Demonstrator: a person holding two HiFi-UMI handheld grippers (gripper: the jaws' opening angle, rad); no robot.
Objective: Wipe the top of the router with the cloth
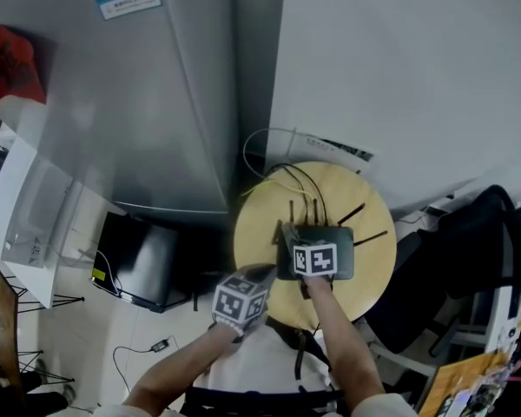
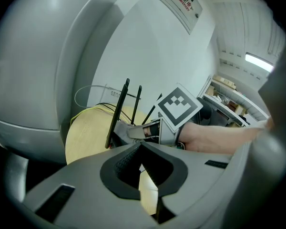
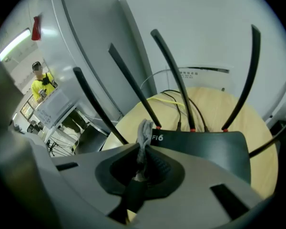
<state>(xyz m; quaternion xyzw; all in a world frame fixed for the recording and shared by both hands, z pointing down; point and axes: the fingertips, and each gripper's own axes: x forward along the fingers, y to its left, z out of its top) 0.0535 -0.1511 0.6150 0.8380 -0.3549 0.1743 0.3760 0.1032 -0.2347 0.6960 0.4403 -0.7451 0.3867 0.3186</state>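
A black router (image 1: pixel 334 235) with several upright antennas lies on a small round wooden table (image 1: pixel 259 224). My right gripper (image 1: pixel 306 240) hovers over the router's near left corner. In the right gripper view, the right gripper (image 3: pixel 142 159) is shut on a crumpled grey cloth (image 3: pixel 145 132) that sticks up past the jaws, just before the router (image 3: pixel 205 149). My left gripper (image 1: pixel 262 274) hangs at the table's near left edge, apart from the router. In the left gripper view, the left gripper (image 2: pixel 140 147) is shut with nothing in it, and the right gripper's marker cube (image 2: pixel 178 106) shows ahead.
Yellow and black cables (image 1: pixel 286 176) run from the router's back over the table's far edge. A tall grey cabinet (image 1: pixel 156 102) stands to the left, with a black box (image 1: pixel 143 263) at its foot. A black office chair (image 1: pixel 469 241) crowds the right. A white wall lies behind.
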